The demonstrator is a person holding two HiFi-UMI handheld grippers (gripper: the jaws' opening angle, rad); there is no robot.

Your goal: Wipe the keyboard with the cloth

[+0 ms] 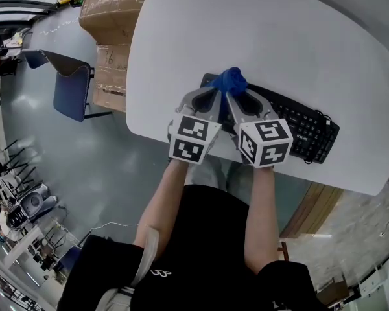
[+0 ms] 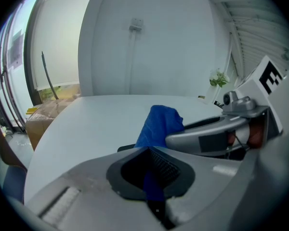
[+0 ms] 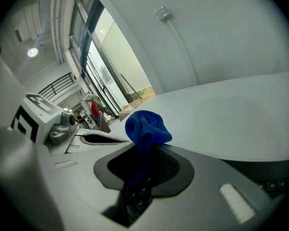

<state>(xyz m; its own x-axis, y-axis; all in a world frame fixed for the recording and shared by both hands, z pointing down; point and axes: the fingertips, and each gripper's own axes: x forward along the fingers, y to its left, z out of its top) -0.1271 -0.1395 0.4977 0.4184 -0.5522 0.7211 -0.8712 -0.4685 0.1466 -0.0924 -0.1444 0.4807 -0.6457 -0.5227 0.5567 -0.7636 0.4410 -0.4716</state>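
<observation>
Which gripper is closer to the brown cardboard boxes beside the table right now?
Left. The left gripper sits on the side toward the brown cardboard boxes; the right gripper is right beside it, on the far side. Both are shut on the blue cloth.

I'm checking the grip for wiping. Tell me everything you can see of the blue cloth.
The cloth is bright blue, soft-looking fabric, crumpled into a lump. The left gripper and right gripper both pinch it in shut jaws, the bunch poking out beyond their tips. It is over one end of the black keyboard; whether they touch is unclear.
</observation>
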